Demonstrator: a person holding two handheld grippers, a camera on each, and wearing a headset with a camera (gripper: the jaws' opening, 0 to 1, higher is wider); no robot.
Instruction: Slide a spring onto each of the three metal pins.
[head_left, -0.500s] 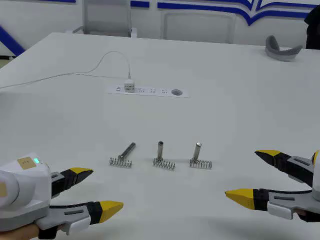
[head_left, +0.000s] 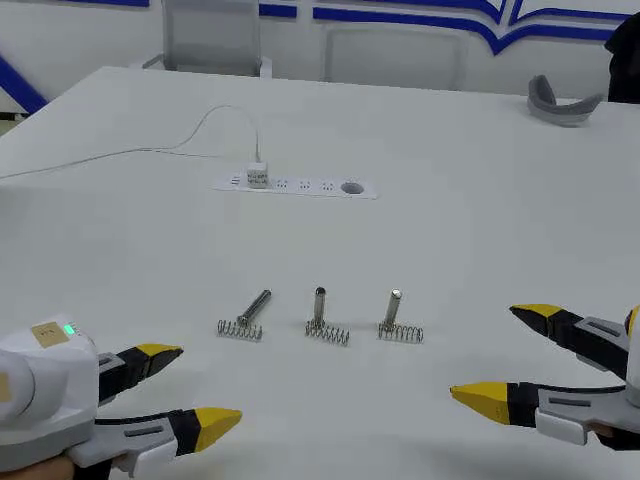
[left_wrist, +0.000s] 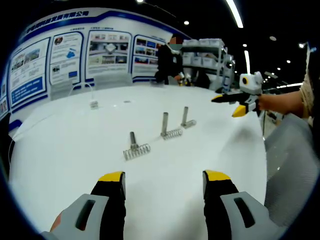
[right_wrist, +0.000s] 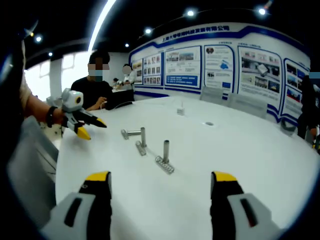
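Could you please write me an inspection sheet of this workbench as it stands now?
Surface: white table, no spills seen.
Job's things: left pin lies flat; middle pin and right pin stand upright; left spring, middle spring and right spring lie loose before them, none on a pin.
Clutter: grey curved piece near the far right edge.
Grippers: left gripper and right gripper open, holding nothing, short of the parts.
Cables: white cable runs to a plug in the power strip.
Surroundings: grey chair behind the table; wall posters.
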